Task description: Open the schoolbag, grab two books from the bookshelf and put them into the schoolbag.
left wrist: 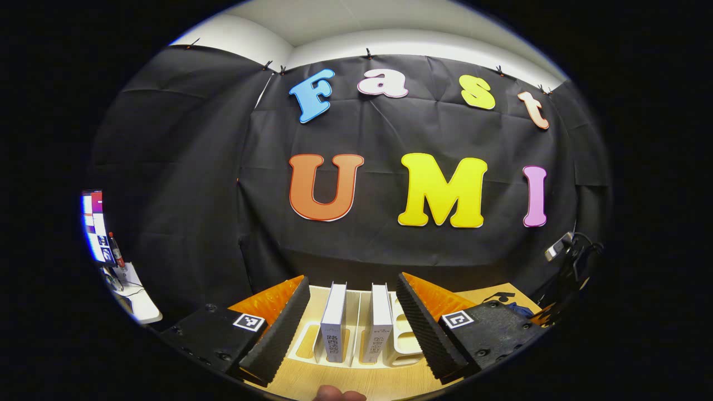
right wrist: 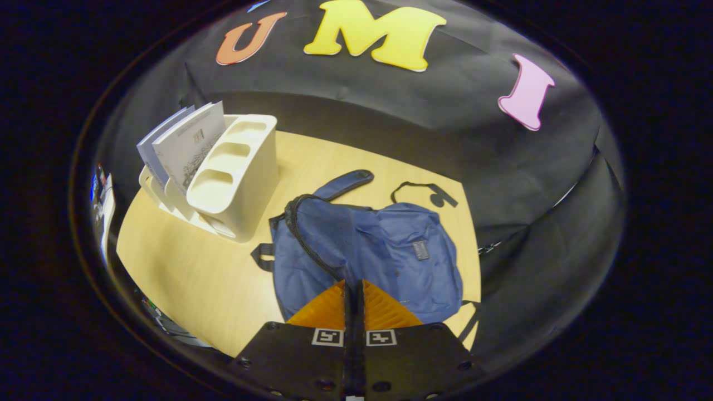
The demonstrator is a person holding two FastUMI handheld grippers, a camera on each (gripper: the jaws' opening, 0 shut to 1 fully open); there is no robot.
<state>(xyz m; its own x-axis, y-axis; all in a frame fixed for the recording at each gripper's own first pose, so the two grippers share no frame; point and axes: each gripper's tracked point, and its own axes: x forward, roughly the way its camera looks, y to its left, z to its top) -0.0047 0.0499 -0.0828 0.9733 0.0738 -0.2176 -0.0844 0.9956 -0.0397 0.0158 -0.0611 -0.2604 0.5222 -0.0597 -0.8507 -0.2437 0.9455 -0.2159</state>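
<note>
Books [left wrist: 356, 328] upright in the bookshelf [left wrist: 398, 348], left gripper [left wrist: 352, 314] spread wide, facing both. Right gripper [right wrist: 353, 292] pressed together above the schoolbag [right wrist: 367, 250] lying on the table [right wrist: 195, 278]; bag's mouth looks barely parted, so books may snag.

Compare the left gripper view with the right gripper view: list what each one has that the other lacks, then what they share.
Left gripper view alone: the left claw open, its fingers either side of the two books, seen spine-on; a side desk with a screen; a fingertip at the bottom edge.

Right gripper view alone: the blue schoolbag lying flat on the table, its straps spread out, and the right claw shut, over the bag.

Shared: the cream bookshelf with both books, the wooden table, the black cloth wall.
</note>
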